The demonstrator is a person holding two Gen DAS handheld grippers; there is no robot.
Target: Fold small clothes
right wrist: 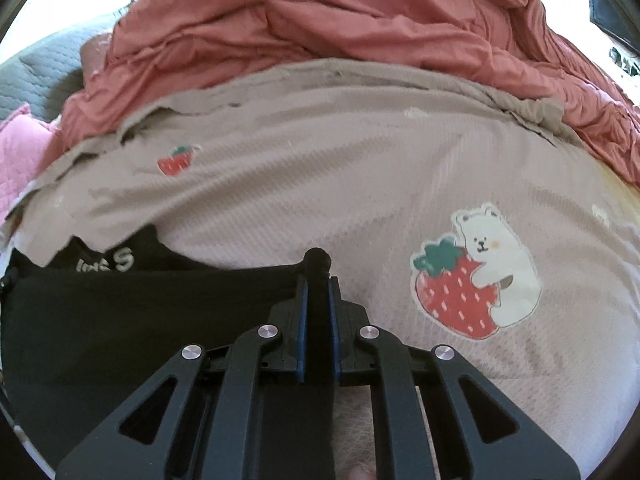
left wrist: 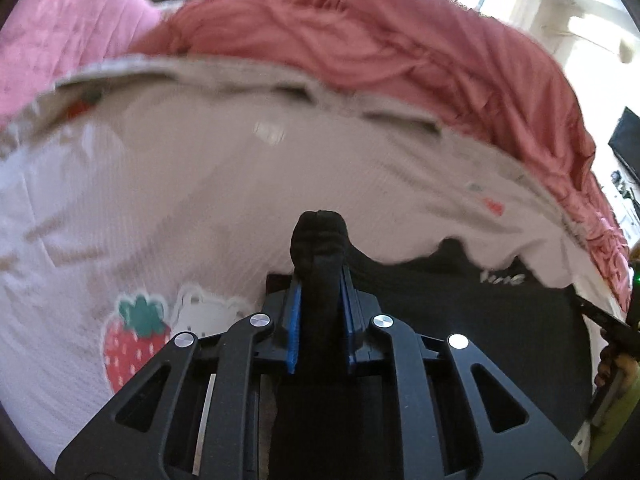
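Garment: black garment (right wrist: pixel 120 312) with pale lettering, lay spread flat.
Corners: bunched fabric stood pinched up at both near ends.
Place: partly under beige cloth.

A home bedroom: rumpled red duvet (right wrist: pixel 320 20) over a strawberry-print bedsheet (right wrist: pixel 320 184).

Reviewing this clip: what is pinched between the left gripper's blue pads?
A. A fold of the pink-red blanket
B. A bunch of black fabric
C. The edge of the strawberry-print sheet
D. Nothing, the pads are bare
B: in the left wrist view the left gripper has its blue pads closed on a bunched fold of the black garment, which lies on the strawberry-print sheet.
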